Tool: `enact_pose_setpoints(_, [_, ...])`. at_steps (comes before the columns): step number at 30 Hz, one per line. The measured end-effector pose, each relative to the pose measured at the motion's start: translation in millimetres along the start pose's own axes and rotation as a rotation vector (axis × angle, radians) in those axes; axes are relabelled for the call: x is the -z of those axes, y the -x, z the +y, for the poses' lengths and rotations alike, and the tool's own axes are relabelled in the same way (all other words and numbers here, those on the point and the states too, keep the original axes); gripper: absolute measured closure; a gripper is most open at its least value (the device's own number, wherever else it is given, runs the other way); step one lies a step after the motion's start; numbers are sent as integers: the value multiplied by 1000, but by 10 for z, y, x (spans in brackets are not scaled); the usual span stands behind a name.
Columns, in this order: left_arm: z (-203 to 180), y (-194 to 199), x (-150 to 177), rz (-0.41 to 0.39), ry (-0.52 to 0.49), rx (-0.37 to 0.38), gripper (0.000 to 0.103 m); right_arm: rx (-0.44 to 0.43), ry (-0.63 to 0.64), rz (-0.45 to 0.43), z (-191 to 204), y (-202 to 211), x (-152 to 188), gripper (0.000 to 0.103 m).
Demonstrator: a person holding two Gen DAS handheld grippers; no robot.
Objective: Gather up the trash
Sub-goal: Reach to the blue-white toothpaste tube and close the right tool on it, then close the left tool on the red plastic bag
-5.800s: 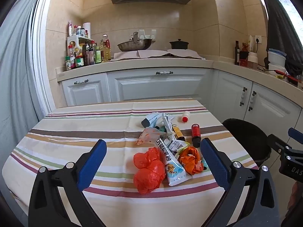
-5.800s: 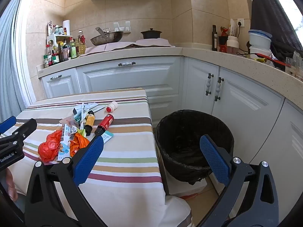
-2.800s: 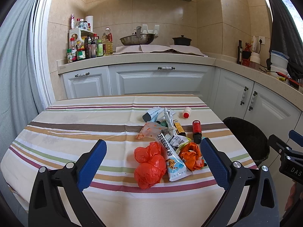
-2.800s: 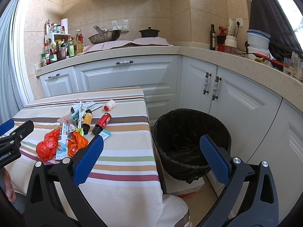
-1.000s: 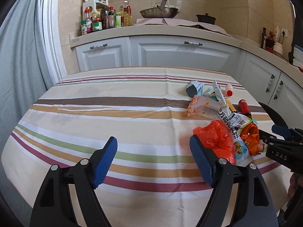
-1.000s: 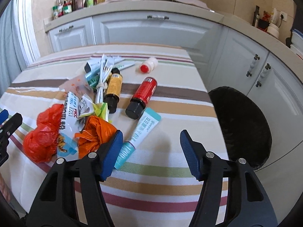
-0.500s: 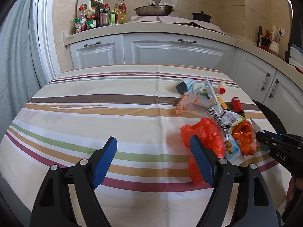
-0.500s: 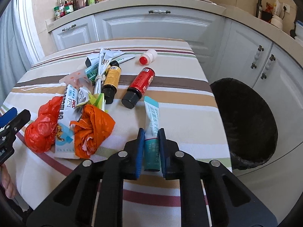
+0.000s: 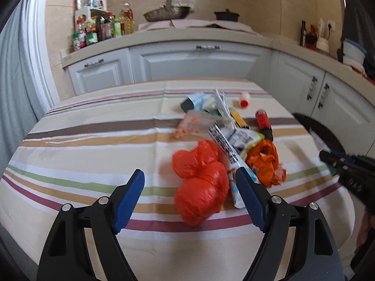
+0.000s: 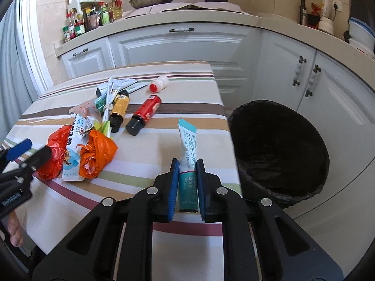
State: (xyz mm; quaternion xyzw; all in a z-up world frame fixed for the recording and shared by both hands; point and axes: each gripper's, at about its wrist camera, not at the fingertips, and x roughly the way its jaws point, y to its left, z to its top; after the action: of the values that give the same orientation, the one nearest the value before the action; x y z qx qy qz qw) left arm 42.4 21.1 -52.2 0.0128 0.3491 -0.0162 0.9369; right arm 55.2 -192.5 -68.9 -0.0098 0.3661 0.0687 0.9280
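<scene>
My right gripper (image 10: 187, 164) is shut on a teal and white tube (image 10: 187, 145), lifted a little over the striped tablecloth (image 10: 145, 171) near its right edge. The black-lined trash bin (image 10: 279, 149) stands on the floor just right of it. My left gripper (image 9: 189, 180) is open above the near part of the table, with a red plastic bag (image 9: 201, 180) just ahead between its fingers, untouched. To the right of that bag lie a white printed wrapper (image 9: 234, 164) and an orange bag (image 9: 264, 161). The right gripper (image 9: 337, 161) shows at the left wrist view's right edge.
Further back on the table lie a red bottle (image 10: 145, 114), a yellow-labelled bottle (image 10: 119, 109), a small white bottle with a red cap (image 10: 159, 84) and several tubes and wrappers (image 10: 110, 91). White cabinets (image 10: 178, 44) and a cluttered counter run behind and to the right.
The right gripper closed on the teal tube and lifted it off the cloth toward the right. The left gripper moved right, so the red bag now sits between its open fingers.
</scene>
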Motion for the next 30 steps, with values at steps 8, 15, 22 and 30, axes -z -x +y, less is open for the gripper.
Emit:
enact_pose_setpoints(8, [-4,-88,74,47,11,37,61,-6,-34,-16,-154,42,48,88])
enact_pose_setpoints(15, [26,-24,120,29,13,35,65,-5,-29,-29,-123,81,63,88])
enact_pose_setpoints(22, [135,171,-9,-30,54,21,65,10,-29,-63,-137,192,28,88])
enact_pose_setpoints(30, [-199,287,-350,-120,4,81,65,41,-50,-117,-314,335,-87,88])
